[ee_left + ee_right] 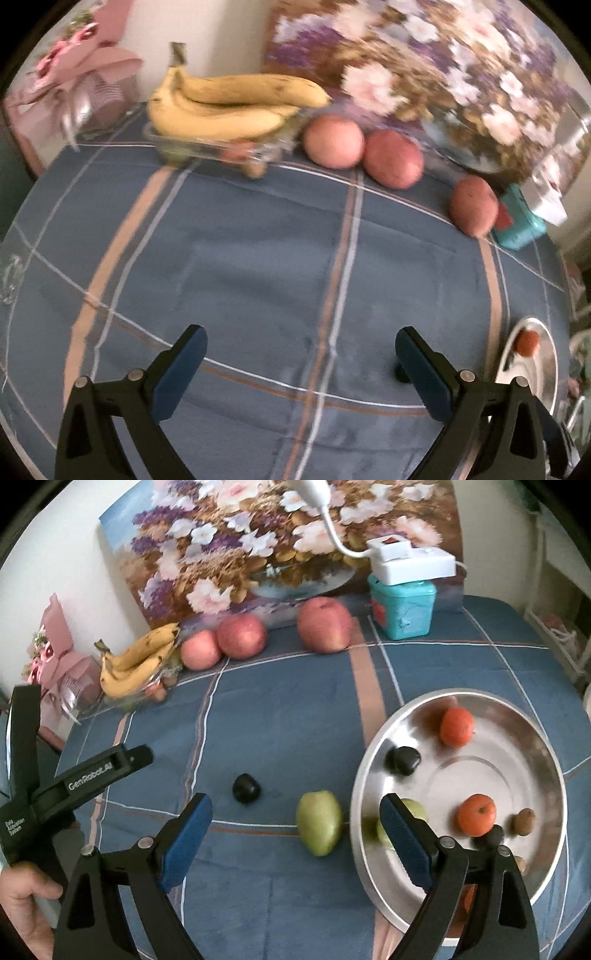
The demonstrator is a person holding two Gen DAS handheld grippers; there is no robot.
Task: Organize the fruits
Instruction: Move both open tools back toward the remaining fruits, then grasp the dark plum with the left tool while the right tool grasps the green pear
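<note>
Both tongs, left (301, 363) and right (295, 836), stand apart, holding nothing. Risk: green fruit (319, 823), seemingly touching the steel plate (517, 775) rim, may roll when nudged.

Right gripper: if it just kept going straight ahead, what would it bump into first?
Probably the green fruit lying on the tablecloth just ahead of the open right gripper, beside the metal plate. Depth is hard to judge.

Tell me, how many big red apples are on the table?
3. Two touch each other beside the bananas: the paler apple and the middle apple. The third apple sits apart, left of the teal box. None seem hidden.
</note>
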